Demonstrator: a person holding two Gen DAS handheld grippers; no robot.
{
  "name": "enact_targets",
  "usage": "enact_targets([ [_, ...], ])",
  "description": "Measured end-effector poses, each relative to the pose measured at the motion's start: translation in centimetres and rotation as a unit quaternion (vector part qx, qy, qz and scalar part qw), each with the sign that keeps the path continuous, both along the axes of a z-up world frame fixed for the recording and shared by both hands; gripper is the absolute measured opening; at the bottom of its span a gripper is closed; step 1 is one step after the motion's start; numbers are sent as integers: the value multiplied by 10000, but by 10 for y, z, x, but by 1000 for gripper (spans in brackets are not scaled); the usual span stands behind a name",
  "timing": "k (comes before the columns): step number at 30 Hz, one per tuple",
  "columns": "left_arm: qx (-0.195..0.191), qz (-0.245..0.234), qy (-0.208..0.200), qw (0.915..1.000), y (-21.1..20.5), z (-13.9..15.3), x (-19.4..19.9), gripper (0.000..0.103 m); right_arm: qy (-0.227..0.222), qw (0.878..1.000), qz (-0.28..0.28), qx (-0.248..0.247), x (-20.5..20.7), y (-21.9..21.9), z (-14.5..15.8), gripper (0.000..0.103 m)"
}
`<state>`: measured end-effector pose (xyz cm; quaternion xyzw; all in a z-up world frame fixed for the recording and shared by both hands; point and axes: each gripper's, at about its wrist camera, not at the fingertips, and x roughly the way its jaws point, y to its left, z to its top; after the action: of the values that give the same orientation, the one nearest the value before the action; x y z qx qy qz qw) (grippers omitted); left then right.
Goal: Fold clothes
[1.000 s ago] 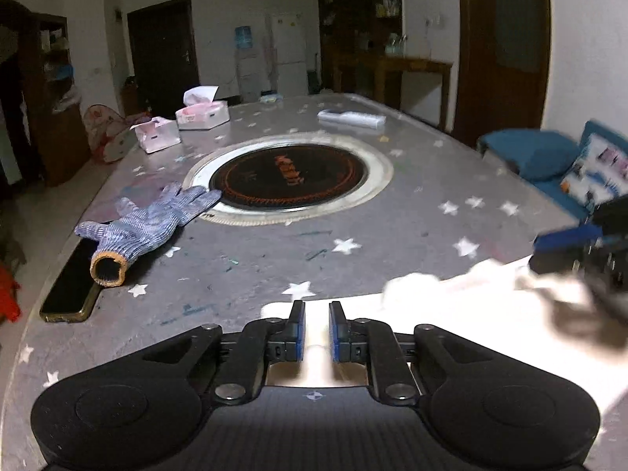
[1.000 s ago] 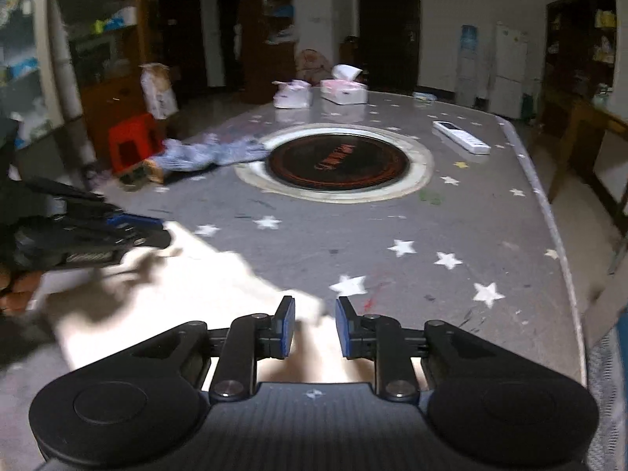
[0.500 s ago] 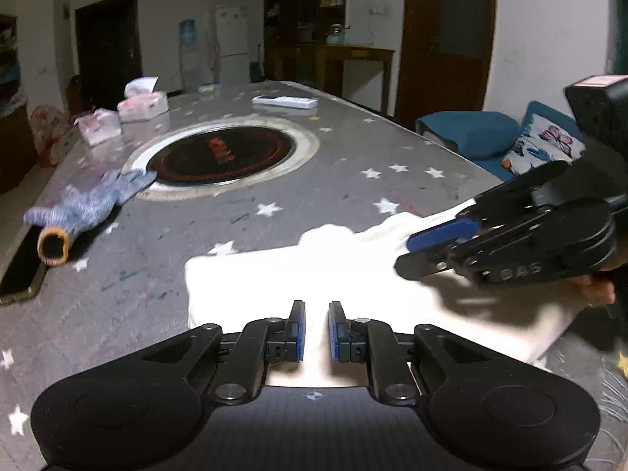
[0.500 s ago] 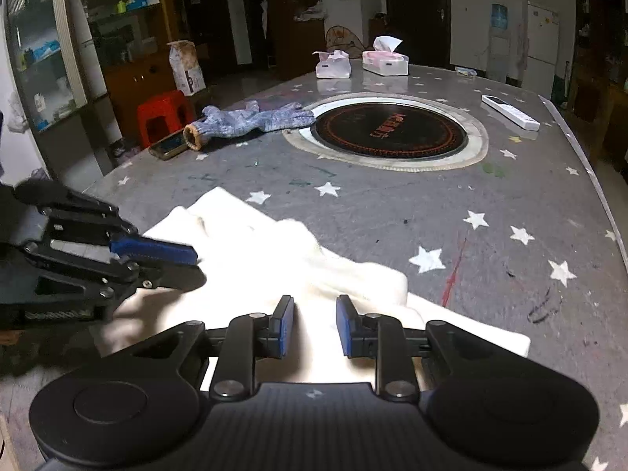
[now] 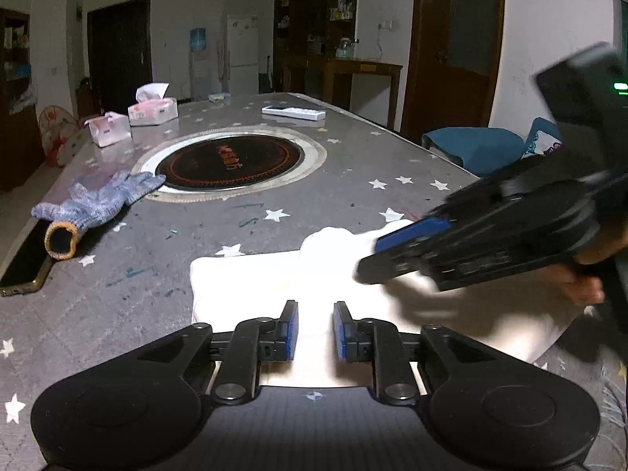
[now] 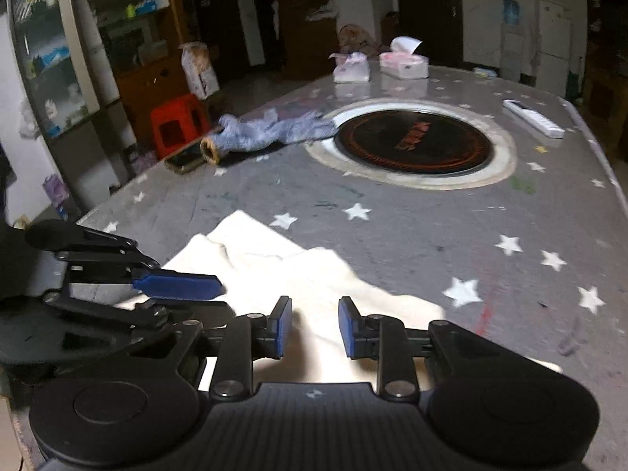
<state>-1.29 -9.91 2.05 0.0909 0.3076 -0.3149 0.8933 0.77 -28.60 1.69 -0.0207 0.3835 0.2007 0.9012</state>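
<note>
Your left gripper now sits with its blue-padded jaws parted wider than half a second ago, nothing between them, hovering over the near edge of the cream-white folded cloth garment. Your right gripper shows the same wider gap. In the left wrist view your right gripper now reaches further across the garment's right half, blurred. The garment's far edge now lies bunched into a raised hump.

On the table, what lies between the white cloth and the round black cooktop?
Only bare star-printed tabletop lies between the white cloth and the round black cooktop; nothing stands there. The right wrist view shows this stretch best.
</note>
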Motion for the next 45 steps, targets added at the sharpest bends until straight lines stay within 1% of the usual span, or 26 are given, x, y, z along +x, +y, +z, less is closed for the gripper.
enact_targets([
  [1, -31, 1, 34, 10000, 1, -1, 0, 22, -10, 10000, -19, -58, 4, 3, -2, 25],
  [6, -144, 0, 118, 9998, 5, -4, 1, 22, 14, 9997, -262, 7, 26, 8, -8, 26],
  [8, -165, 11, 125, 9998, 6, -4, 1, 23, -16, 9995, -317, -27, 32, 10, -10, 33],
  [11, -238, 41, 164, 9996, 7, -5, 1, 23, 16, 9993, -378, -4, 38, 9, -11, 36],
  [13, -323, 78, 216, 9992, 10, -6, 2, 23, 37, 9992, -409, -5, 40, 7, -11, 46],
  [16, -389, 153, 276, 9987, 11, -7, 2, 22, 95, 9987, -488, 108, 43, 5, -14, 46],
  [21, -471, 293, 319, 9980, 15, -8, -4, 22, 39, 9989, -463, 109, 43, 9, -15, 46],
  [25, -516, 328, 329, 9976, 16, -3, -1, 23, -39, 9992, -358, 151, 41, 11, -8, 46],
  [30, -565, 359, 337, 9972, 18, 4, 3, 24, -215, 9978, -461, 422, 10, -10, 16, 45],
  [32, -585, 371, 340, 9970, 18, 6, 4, 29, -239, 9980, -447, 372, -11, -21, 20, 46],
  [33, -576, 386, 347, 9970, 18, 6, 6, 29, -232, 9981, -456, 342, -18, -25, 20, 48],
  [36, -508, 447, 383, 9970, 18, 1, 14, 29, -110, 9979, -578, 268, -34, -40, 14, 49],
  [39, -441, 507, 420, 9969, 18, -3, 22, 28, -6, 9965, -769, 329, -33, -52, 2, 50],
  [41, -468, 529, 438, 9965, 20, -5, 26, 28, 62, 9952, -899, 376, -31, -60, -5, 50],
  [45, -471, 574, 429, 9963, 23, -6, 30, 28, 15, 9947, -942, 413, -18, -65, -10, 50],
])
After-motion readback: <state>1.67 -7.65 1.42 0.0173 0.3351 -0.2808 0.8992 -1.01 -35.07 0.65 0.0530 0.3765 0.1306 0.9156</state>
